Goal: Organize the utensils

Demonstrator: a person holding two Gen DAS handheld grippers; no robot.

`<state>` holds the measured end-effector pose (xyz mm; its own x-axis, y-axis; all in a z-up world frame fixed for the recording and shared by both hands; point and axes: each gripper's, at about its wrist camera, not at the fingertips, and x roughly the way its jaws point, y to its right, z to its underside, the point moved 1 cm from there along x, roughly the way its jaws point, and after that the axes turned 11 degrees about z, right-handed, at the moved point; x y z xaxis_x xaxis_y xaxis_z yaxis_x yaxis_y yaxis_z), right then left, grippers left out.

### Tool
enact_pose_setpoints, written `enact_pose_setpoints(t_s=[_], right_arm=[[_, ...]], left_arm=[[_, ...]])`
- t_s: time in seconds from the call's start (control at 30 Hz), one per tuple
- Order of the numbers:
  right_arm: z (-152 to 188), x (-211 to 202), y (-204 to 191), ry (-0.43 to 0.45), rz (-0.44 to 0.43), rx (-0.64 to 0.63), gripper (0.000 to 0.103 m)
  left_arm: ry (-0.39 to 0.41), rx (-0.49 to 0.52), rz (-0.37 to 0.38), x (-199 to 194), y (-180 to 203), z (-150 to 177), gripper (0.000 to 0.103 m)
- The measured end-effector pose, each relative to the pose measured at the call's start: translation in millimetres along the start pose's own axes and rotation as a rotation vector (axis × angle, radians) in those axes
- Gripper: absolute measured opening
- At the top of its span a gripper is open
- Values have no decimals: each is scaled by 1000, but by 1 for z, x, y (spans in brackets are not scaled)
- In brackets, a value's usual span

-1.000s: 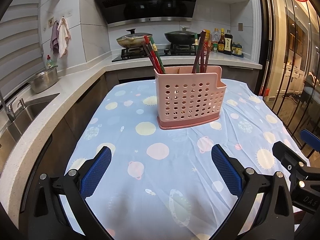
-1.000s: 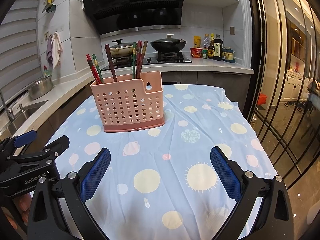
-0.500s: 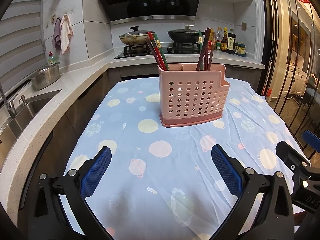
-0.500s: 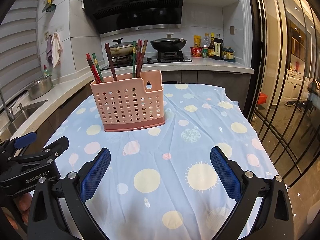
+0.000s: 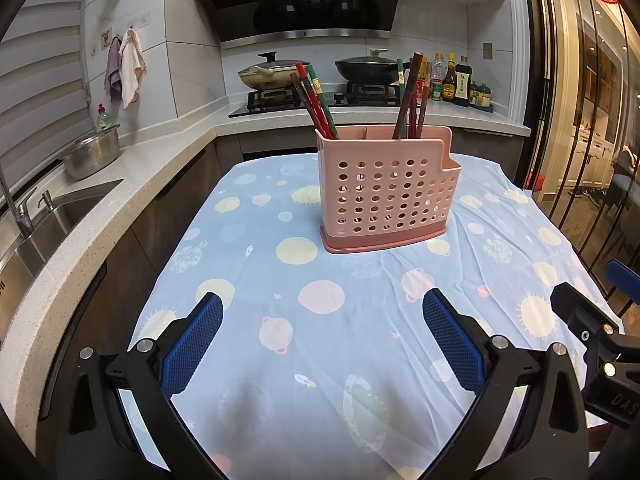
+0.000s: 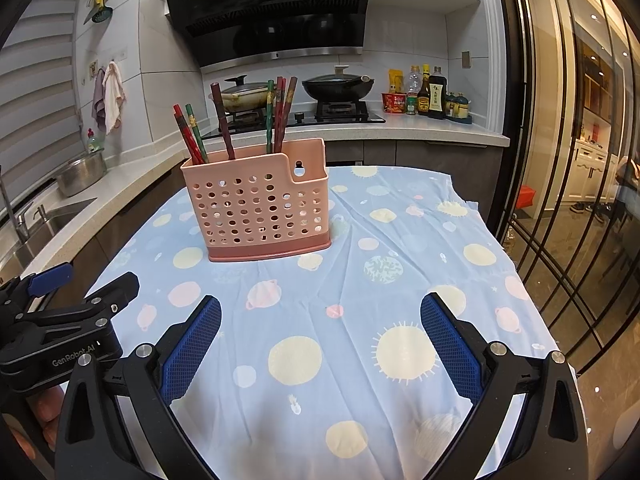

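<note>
A pink perforated utensil holder (image 5: 386, 196) (image 6: 260, 210) stands upright on the blue patterned tablecloth (image 5: 320, 320) (image 6: 360, 280). Several chopsticks (image 5: 316, 100) lean out of its left end, and another bunch (image 5: 410, 96) rises from its right part. In the right wrist view the same chopsticks (image 6: 276, 114) stick up from the holder. My left gripper (image 5: 322, 336) is open and empty, well short of the holder. My right gripper (image 6: 320, 338) is open and empty too, near the table's front edge.
A counter with a sink (image 5: 60, 208) and a steel pot (image 5: 92, 154) runs along the left. Behind the table is a stove with two pans (image 5: 372, 66) and sauce bottles (image 6: 430, 94). Glass doors (image 6: 580, 160) line the right side.
The left wrist view has tilted up and drawn back slightly, so the holder sits higher in it. The right wrist view has barely shifted. Both grippers stay open.
</note>
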<state>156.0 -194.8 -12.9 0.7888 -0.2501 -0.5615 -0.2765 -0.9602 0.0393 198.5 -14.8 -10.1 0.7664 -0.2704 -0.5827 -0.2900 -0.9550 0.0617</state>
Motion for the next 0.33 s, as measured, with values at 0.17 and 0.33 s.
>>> enact_pose_setpoints(t_s=[0.17, 0.33], right_arm=[[1, 2, -1, -1, 8, -3, 96], [1, 3, 0, 3, 13, 1, 96]], left_arm=[[1, -13, -9, 0, -3, 0, 96], [1, -15, -7, 1, -5, 0, 96]])
